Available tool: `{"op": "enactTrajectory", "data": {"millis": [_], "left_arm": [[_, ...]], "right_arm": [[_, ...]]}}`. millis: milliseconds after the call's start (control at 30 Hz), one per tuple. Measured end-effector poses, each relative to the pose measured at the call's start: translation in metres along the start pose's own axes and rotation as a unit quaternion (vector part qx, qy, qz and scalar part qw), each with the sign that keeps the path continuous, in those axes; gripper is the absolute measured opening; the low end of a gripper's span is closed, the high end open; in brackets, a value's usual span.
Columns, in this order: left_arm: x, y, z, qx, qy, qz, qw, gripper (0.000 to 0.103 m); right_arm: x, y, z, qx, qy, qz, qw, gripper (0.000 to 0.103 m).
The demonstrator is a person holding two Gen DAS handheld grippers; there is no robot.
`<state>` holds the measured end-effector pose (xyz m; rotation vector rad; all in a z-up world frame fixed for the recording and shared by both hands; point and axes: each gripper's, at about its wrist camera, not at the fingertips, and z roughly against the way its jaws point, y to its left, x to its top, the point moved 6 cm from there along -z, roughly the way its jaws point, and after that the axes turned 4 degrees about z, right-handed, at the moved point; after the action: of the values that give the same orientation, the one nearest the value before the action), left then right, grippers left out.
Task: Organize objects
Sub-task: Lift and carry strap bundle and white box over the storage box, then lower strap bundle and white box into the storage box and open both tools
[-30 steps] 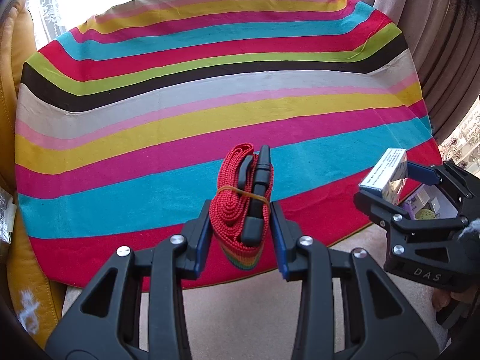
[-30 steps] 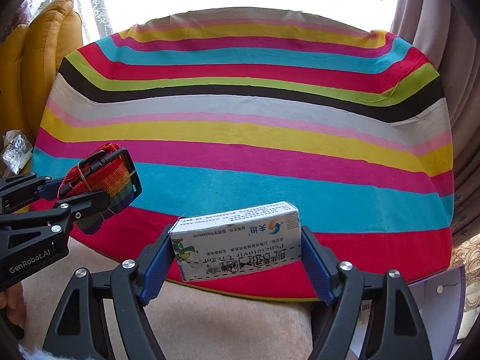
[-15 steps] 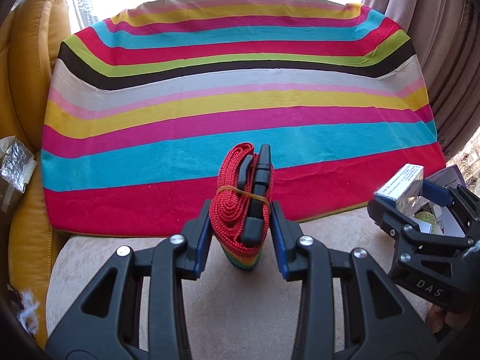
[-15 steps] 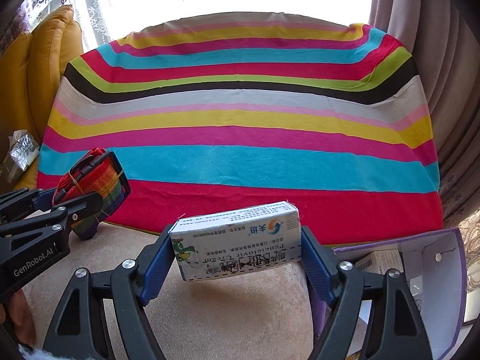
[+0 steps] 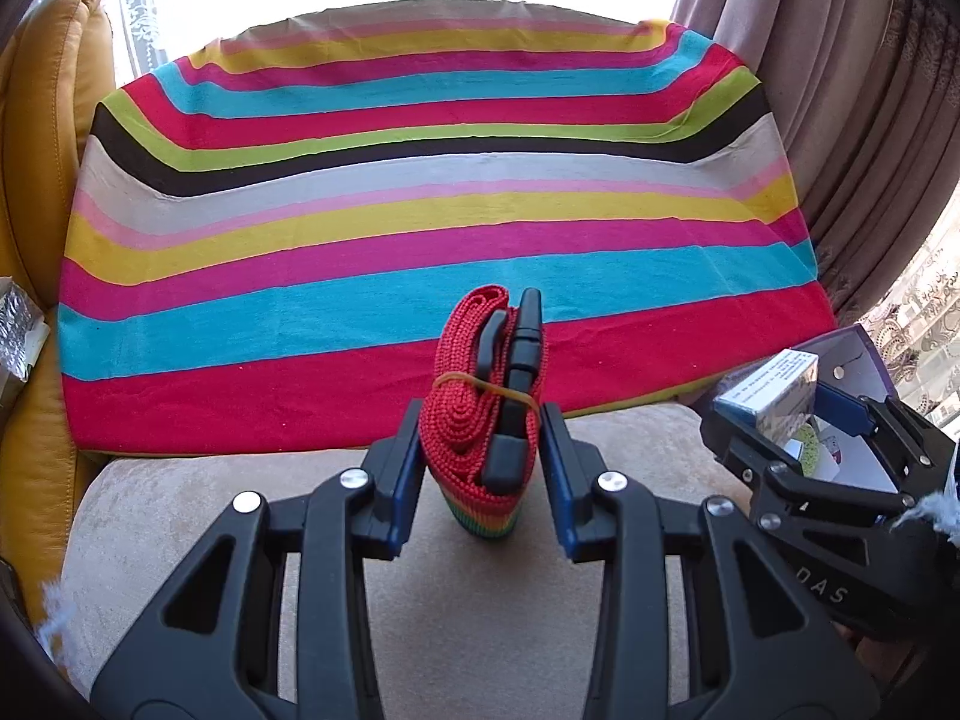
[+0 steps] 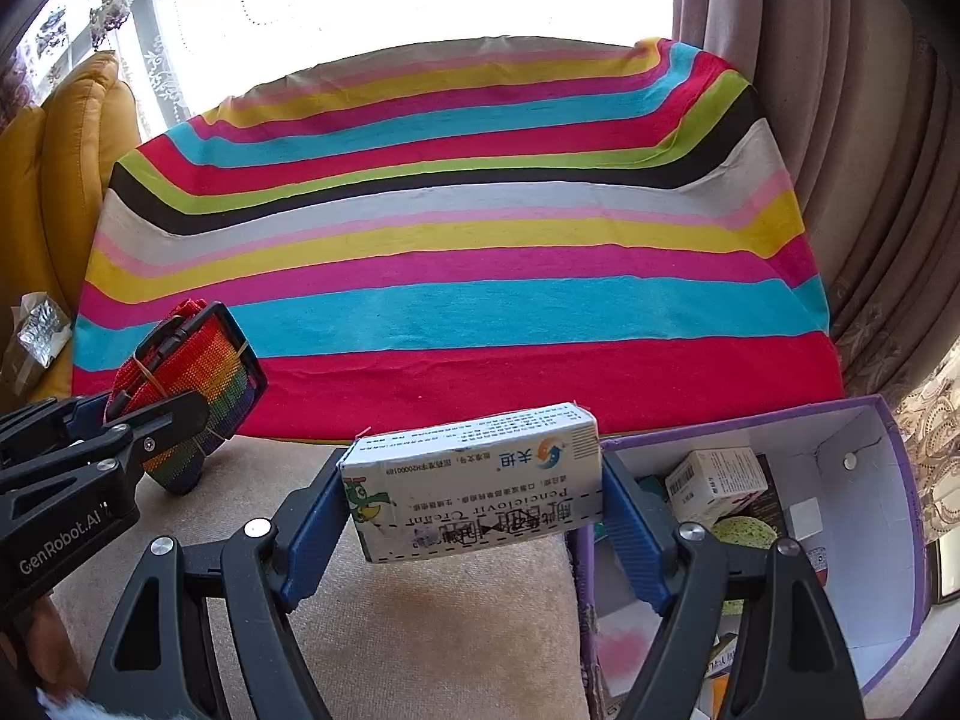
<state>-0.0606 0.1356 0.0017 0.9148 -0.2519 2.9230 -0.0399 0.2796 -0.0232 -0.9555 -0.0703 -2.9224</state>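
Note:
My left gripper (image 5: pixel 483 468) is shut on a rolled red and rainbow strap (image 5: pixel 480 396) with a black buckle and a rubber band, held above the beige cushion. The strap also shows in the right wrist view (image 6: pixel 192 384). My right gripper (image 6: pixel 474 504) is shut on a white medicine box (image 6: pixel 474 480), held by its ends at the left edge of an open purple box (image 6: pixel 864 516). The medicine box also shows in the left wrist view (image 5: pixel 771 396), to the right of the strap.
A striped cloth (image 6: pixel 456 252) covers the surface ahead. The purple box holds a small carton (image 6: pixel 714 480) and other items. A beige cushion (image 5: pixel 180 510) lies below. A yellow sofa (image 5: pixel 42 180) stands left, curtains (image 6: pixel 870 150) right. A foil packet (image 6: pixel 42 330) lies at the left.
Both grippers have pulled back from the striped cloth, each with its object. The beige cushion and the open purple box have come into view.

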Motion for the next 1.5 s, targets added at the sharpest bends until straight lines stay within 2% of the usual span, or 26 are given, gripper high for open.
{"op": "enactTrajectory", "data": {"millis": [167, 467, 633, 967, 1200, 1500], "left_arm": [[-0.004, -0.015, 0.002, -0.018, 0.002, -0.011, 0.9998, 0.04], [-0.014, -0.07, 0.007, -0.058, 0.01, -0.054, 0.9968, 0.04], [-0.024, -0.103, 0.01, -0.095, 0.024, -0.081, 0.9919, 0.04], [-0.048, -0.168, 0.006, -0.138, 0.055, -0.138, 0.9792, 0.04], [-0.061, -0.201, -0.006, -0.149, 0.078, -0.163, 0.9723, 0.04], [-0.066, -0.235, -0.022, -0.154, 0.105, -0.182, 0.9654, 0.04]], "right_arm": [[-0.007, -0.017, 0.01, -0.013, 0.001, -0.013, 1.0, 0.079], [-0.027, -0.064, 0.033, -0.046, 0.004, -0.046, 0.998, 0.079], [-0.037, -0.091, 0.045, -0.067, 0.005, -0.059, 0.996, 0.079], [-0.073, -0.143, 0.067, -0.105, 0.018, -0.093, 0.99, 0.079], [-0.1, -0.183, 0.072, -0.131, 0.029, -0.128, 0.983, 0.079], [-0.112, -0.225, 0.068, -0.158, 0.032, -0.158, 0.974, 0.079]]}}
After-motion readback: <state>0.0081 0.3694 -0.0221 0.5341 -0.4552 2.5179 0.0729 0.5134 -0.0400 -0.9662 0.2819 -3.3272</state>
